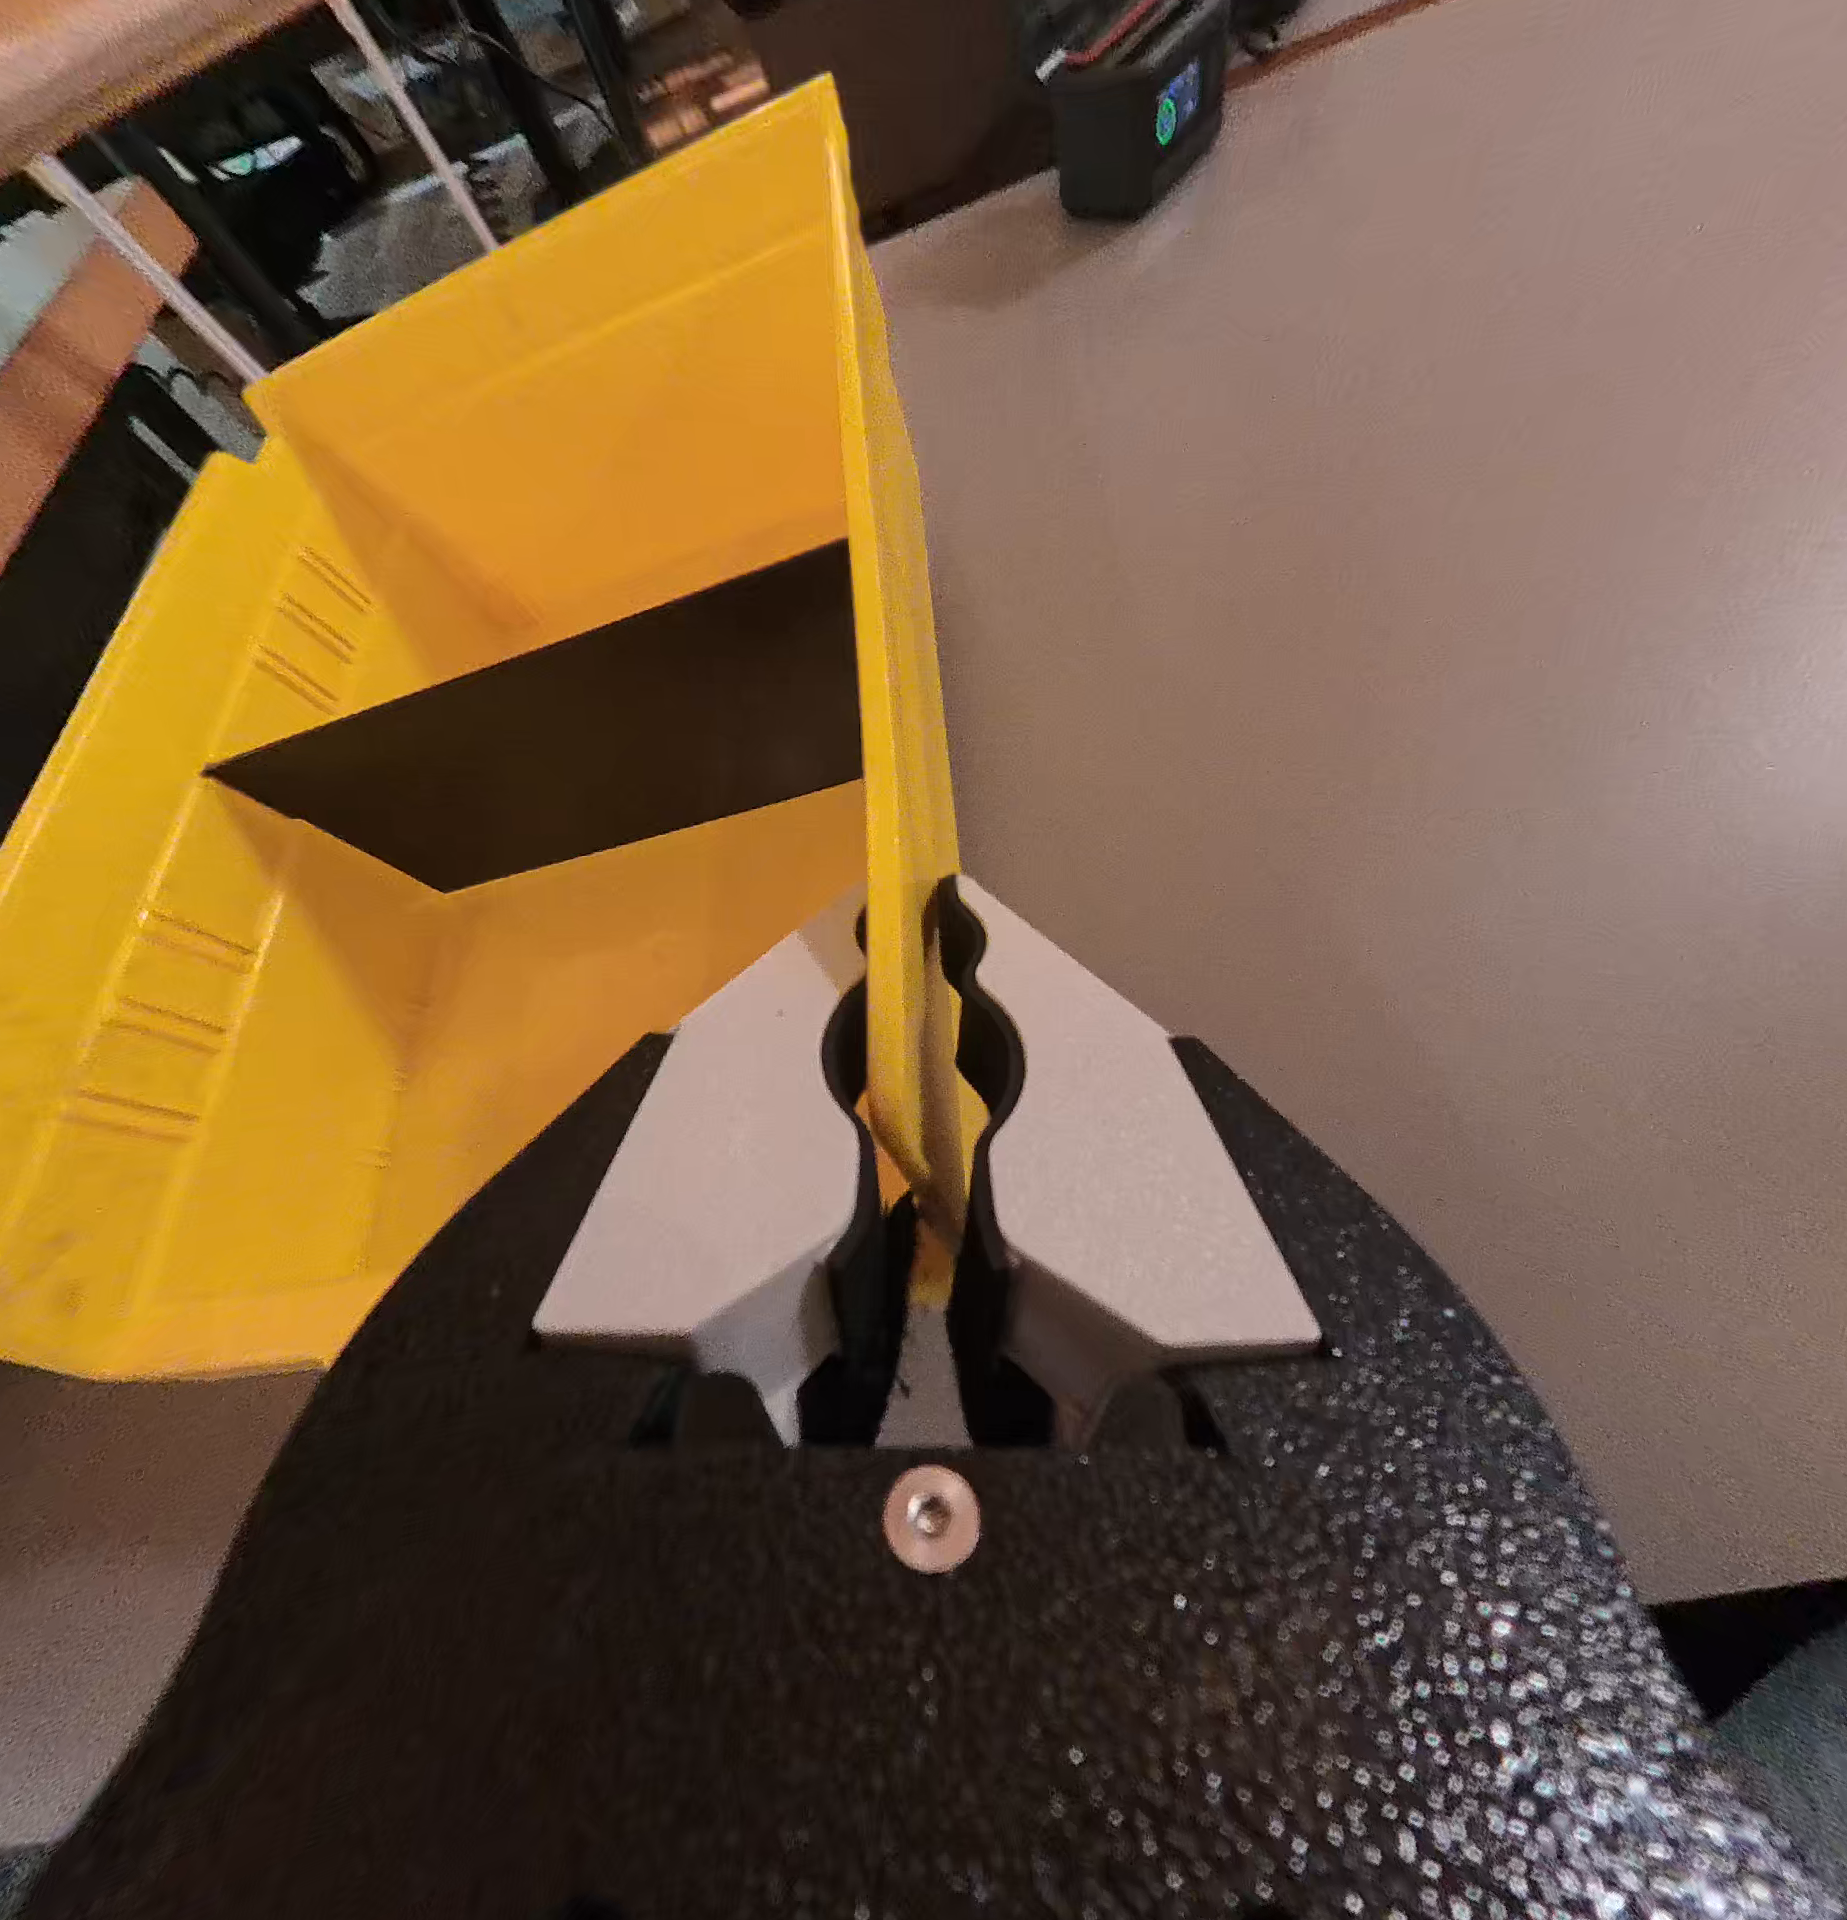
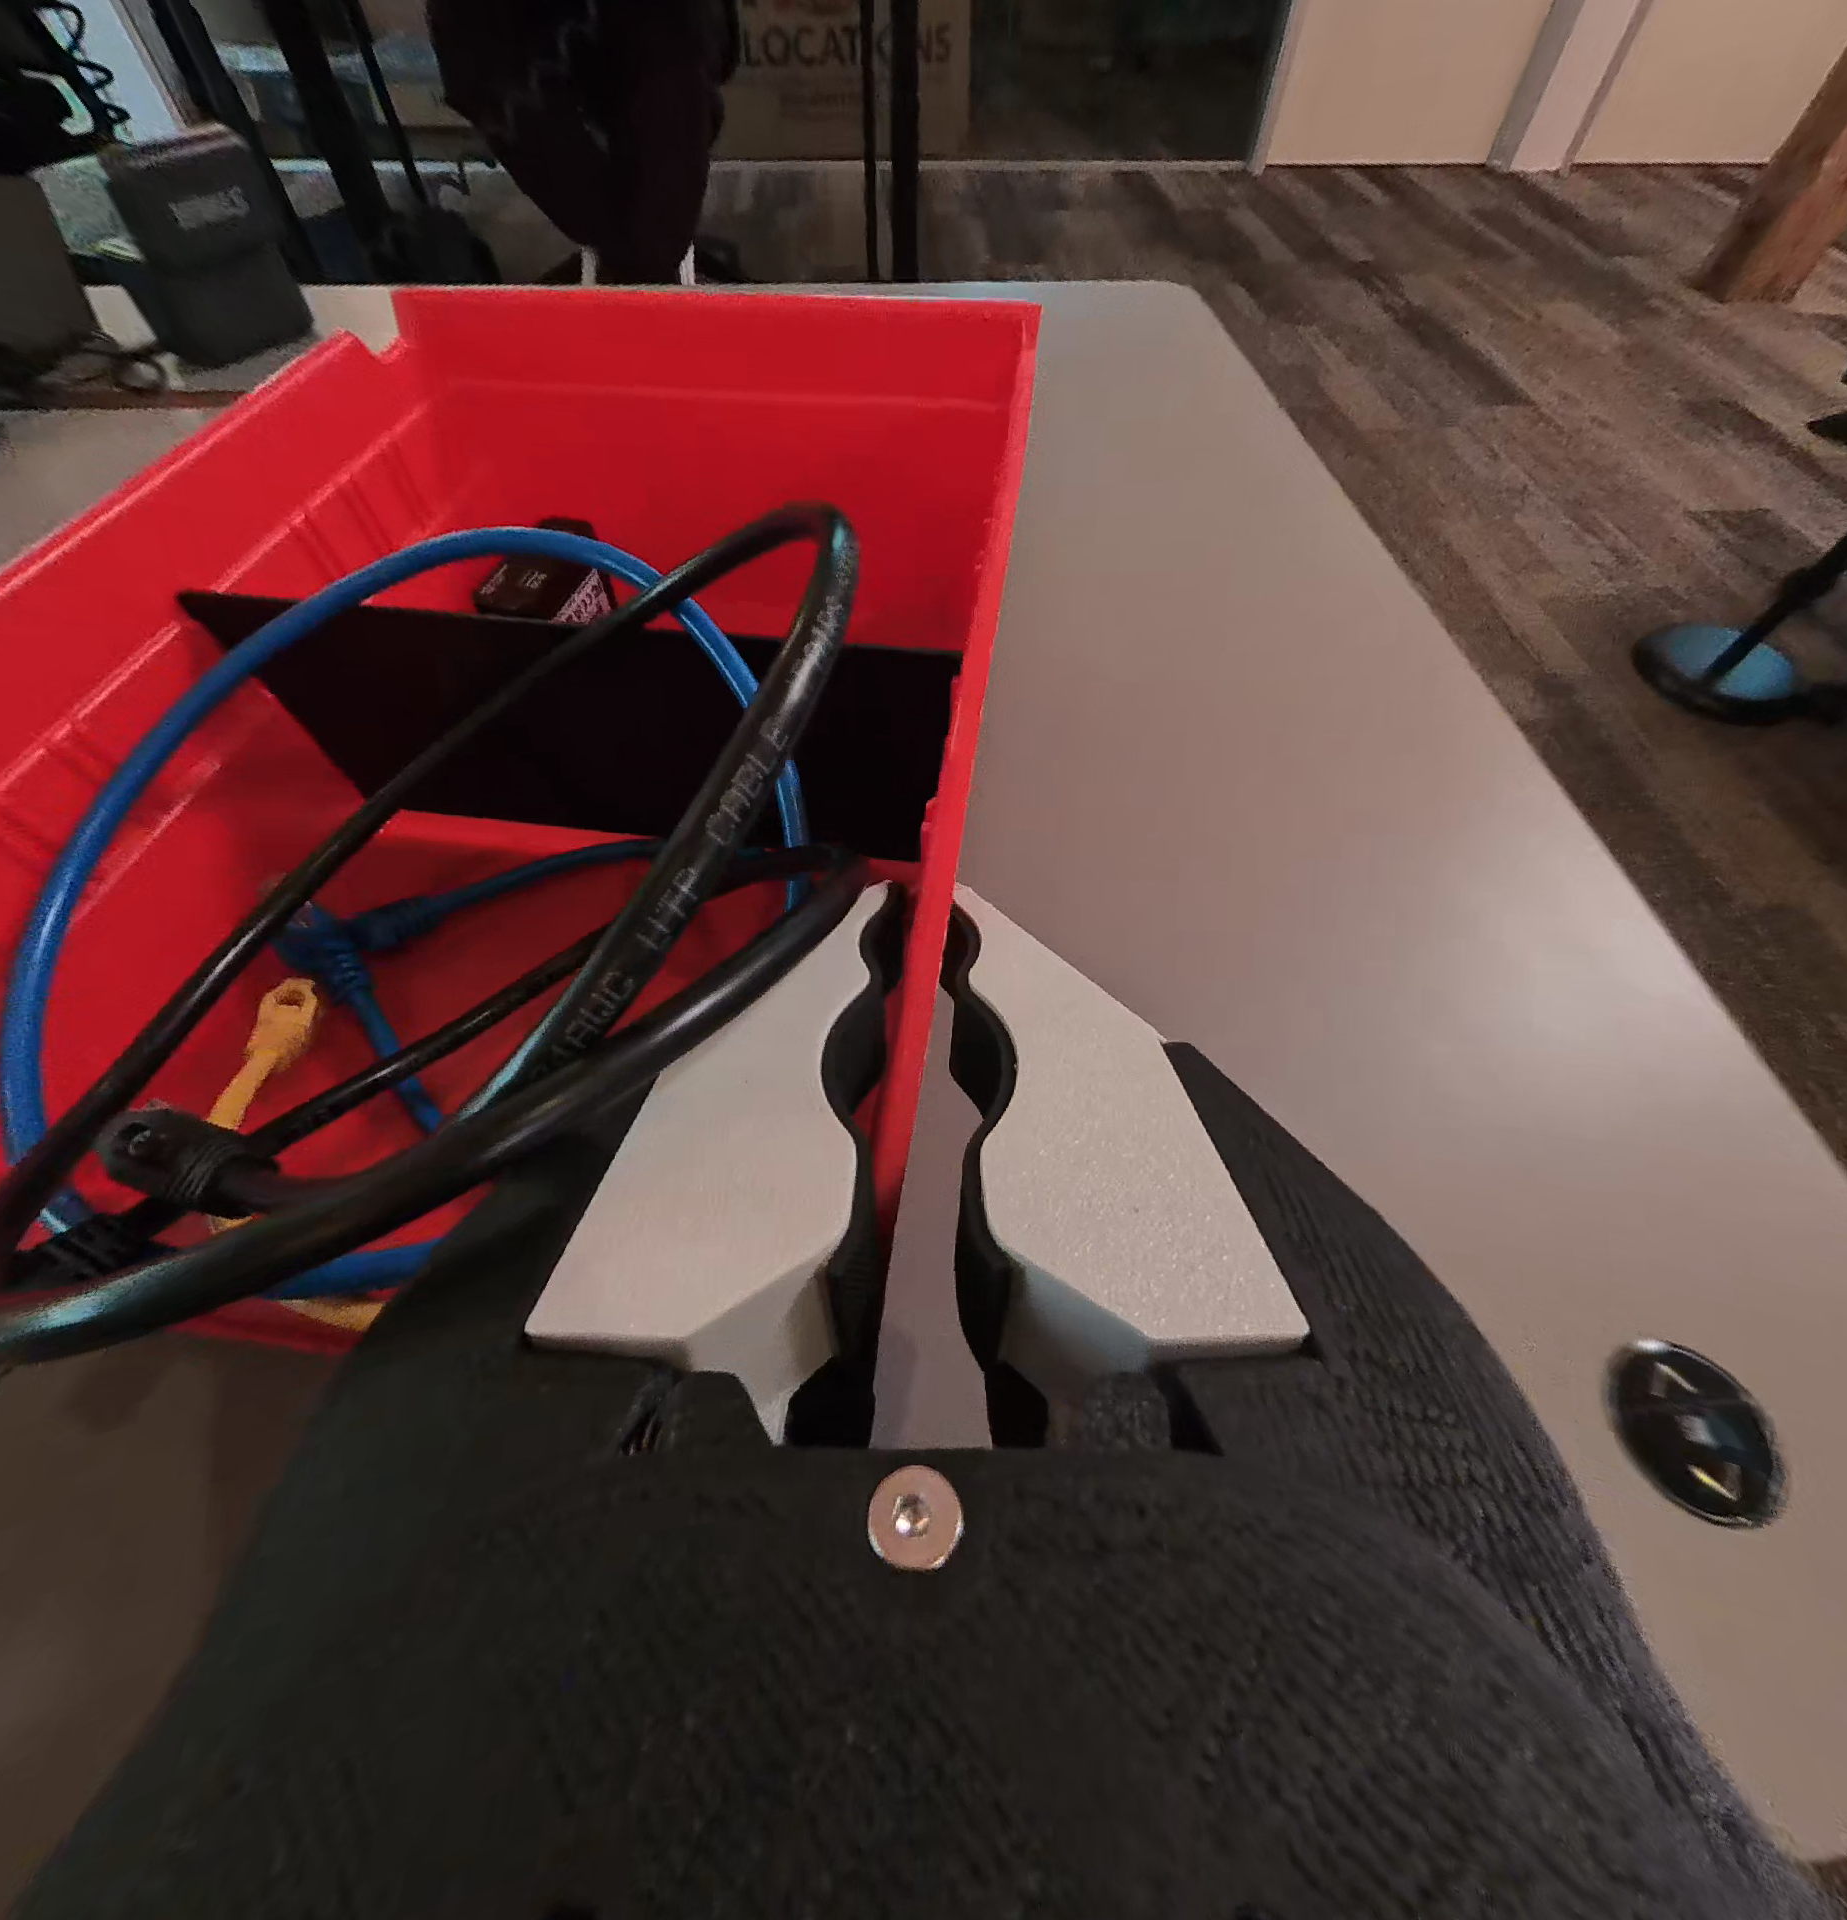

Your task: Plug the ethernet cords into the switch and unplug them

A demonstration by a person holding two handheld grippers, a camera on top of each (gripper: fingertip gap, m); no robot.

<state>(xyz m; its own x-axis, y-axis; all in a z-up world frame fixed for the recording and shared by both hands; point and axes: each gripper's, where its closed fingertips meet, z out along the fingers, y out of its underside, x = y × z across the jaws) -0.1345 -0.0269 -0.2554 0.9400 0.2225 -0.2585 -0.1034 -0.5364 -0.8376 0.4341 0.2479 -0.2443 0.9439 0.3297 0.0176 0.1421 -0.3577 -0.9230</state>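
In the left wrist view my left gripper [image 1: 911, 914] is shut on the right side wall of a yellow bin [image 1: 545, 488], which has a black divider [image 1: 555, 727] and shows nothing inside. In the right wrist view my right gripper [image 2: 924, 904] is shut on the right side wall of a red bin [image 2: 690, 416]. The red bin holds a black ethernet cord [image 2: 690, 842], a blue cord [image 2: 171, 727], a yellow plug [image 2: 280, 1029] and a small dark device [image 2: 540, 592] behind its black divider [image 2: 607, 727]. I cannot tell whether that device is the switch.
Both bins rest on a pale grey table [image 2: 1314, 831]. A black box with a lit display [image 1: 1137, 125] stands at its far edge. A round dark grommet [image 2: 1698, 1434] sits in the tabletop at right. Floor, chair base [image 2: 1719, 675] and clutter lie beyond. My hands' fingertips stand some 65 cm from each other.
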